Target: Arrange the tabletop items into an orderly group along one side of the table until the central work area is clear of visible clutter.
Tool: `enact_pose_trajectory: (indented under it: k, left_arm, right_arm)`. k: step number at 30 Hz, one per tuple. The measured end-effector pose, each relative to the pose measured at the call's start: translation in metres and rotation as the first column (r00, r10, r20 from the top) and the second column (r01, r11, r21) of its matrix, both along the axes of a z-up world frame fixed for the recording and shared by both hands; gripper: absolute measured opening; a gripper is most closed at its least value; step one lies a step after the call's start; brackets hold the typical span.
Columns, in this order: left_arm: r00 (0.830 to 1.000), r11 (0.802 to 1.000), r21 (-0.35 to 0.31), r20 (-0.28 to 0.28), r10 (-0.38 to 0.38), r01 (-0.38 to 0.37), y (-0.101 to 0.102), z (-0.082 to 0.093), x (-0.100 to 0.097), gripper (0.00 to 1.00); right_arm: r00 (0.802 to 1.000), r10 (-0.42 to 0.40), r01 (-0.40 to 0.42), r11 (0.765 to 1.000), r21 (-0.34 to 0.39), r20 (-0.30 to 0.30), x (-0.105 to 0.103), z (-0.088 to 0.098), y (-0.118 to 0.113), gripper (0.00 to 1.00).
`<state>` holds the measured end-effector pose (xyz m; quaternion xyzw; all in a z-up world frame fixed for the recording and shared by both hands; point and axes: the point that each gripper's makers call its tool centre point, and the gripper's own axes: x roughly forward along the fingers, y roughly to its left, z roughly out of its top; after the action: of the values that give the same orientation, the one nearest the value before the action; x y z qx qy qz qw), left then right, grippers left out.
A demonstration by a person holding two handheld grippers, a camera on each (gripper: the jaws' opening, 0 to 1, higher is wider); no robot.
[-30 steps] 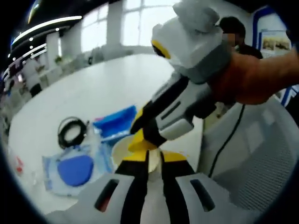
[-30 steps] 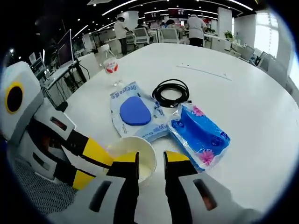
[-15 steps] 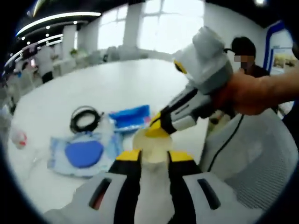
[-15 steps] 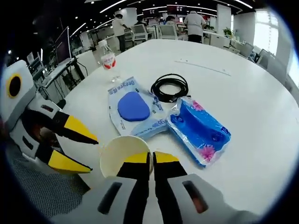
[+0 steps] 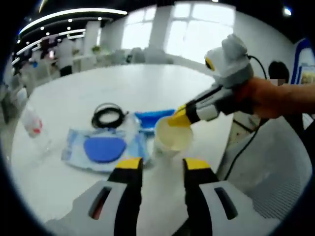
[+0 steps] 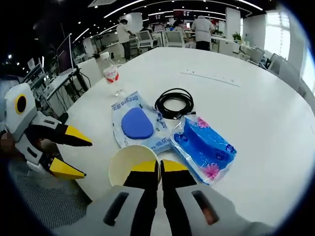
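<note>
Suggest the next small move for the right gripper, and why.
Probably carry the paper cup toward the pouch with the blue disc and set it down beside it. The right gripper looks shut on the cup's rim, the left gripper is open and apart from it, and the other items already sit grouped.

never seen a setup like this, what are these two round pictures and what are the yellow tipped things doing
A person holds a two-jaw tool in each hand, each with a fisheye camera looking along its jaws.

In the left gripper view, the left gripper is open and empty; the right gripper reaches in from the right.

In the right gripper view, the right gripper is shut on the rim of a paper cup.

On the white table lie a blue tissue pack, a clear packet with a blue pad, a coiled black cable and a water bottle.
</note>
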<state>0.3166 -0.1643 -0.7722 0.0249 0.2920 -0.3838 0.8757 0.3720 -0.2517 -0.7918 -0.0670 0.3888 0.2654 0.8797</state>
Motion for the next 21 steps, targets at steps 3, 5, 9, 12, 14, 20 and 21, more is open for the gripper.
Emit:
enact_pose_trajectory:
  k: [3,5,9,12,14,20,21]
  left_arm:
    - [1.0,1.0,-0.003,-0.004,0.015,-0.015,0.002,-0.003,0.003,0.31]
    - [0.998,0.999,-0.01,-0.037,0.049,-0.05,0.006,-0.007,0.005,0.39]
    - [0.997,0.997,-0.023,-0.032,0.069,-0.069,0.01,-0.004,0.008,0.41]
    - [0.996,0.997,-0.027,-0.034,0.077,-0.078,0.011,-0.004,0.009,0.41]
    - [0.996,0.996,-0.031,-0.036,0.083,-0.084,0.012,-0.003,0.01,0.41]
    - [0.994,0.994,-0.03,-0.042,0.102,-0.103,0.015,-0.004,0.011,0.43]
    - [0.993,0.993,-0.036,-0.048,0.11,-0.112,0.017,-0.005,0.012,0.43]
  right_arm:
    - [1.0,-0.029,0.03,0.999,0.029,-0.01,0.003,0.002,0.001,0.01]
    - [1.0,-0.028,0.029,0.999,0.028,-0.006,0.004,0.004,0.002,0.01]
    - [1.0,-0.019,0.018,1.0,0.023,0.009,0.008,0.012,0.004,0.01]
    - [1.0,-0.016,0.015,1.0,0.022,0.016,0.013,0.016,0.006,0.01]
    - [1.0,-0.014,0.014,1.0,0.024,0.019,0.016,0.018,0.008,0.01]
    - [0.999,0.001,-0.002,1.0,0.03,0.038,0.029,0.028,0.021,0.01]
    - [0.999,0.009,-0.011,0.999,0.03,0.04,0.031,0.03,0.025,0.01]
